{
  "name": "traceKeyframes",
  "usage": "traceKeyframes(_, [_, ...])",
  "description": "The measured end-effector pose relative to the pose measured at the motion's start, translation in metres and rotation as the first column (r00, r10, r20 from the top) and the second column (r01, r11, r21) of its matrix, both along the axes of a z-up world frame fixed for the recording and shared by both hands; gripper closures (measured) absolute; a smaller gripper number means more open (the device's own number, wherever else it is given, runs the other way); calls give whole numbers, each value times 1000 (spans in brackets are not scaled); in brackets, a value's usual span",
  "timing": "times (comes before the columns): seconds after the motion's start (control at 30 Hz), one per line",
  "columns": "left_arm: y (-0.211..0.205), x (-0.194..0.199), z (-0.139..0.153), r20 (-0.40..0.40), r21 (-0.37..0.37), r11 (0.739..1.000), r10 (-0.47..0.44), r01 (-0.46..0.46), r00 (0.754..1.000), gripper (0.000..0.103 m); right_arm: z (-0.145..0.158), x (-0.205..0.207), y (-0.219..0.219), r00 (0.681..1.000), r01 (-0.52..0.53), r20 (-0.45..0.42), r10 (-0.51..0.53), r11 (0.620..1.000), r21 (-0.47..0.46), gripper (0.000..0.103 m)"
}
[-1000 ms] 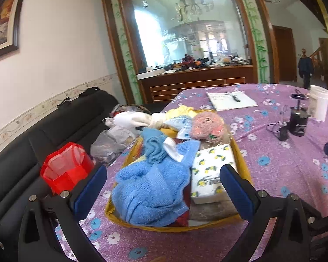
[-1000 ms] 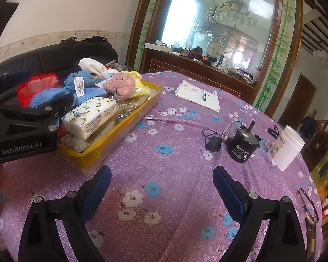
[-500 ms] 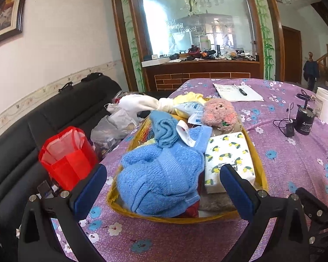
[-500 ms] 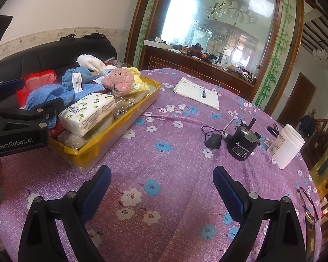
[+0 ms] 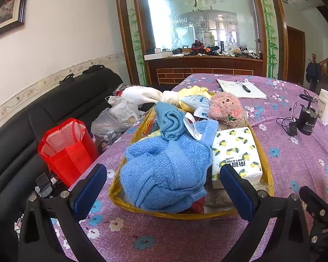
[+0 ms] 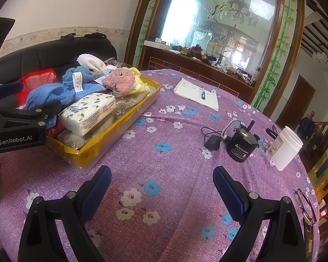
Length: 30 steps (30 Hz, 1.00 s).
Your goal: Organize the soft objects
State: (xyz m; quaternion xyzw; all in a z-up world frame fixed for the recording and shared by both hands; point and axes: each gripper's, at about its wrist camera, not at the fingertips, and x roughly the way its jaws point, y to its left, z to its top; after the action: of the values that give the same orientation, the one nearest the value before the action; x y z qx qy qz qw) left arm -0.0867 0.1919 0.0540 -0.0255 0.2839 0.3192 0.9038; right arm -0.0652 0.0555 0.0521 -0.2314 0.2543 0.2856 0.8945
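A yellow tray on the purple flowered table holds a heap of soft things. A big blue towel fills its near end. Beside the towel lies a white tissue pack with lemon print, and behind that a pink plush toy, a yellow cloth and a white cloth. My left gripper is open, its fingers astride the towel's near end just short of the tray. My right gripper is open over bare tablecloth, to the right of the tray.
A notebook with a pen, a black motor with cable, a white cup and glasses lie on the table's right side. A red bag and plastic bags sit on the black sofa left of the table.
The left gripper has dropped lower and swung a little left, so the towel now sits centred between its fingers. The right gripper has barely shifted.
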Motion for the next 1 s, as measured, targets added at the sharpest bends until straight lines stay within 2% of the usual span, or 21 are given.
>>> traceKeyframes(1.0, [-5, -3, 1, -3, 23, 1000, 4, -4, 1000, 0, 1, -1, -1, 1000, 2, 6, -2, 1000, -1, 6])
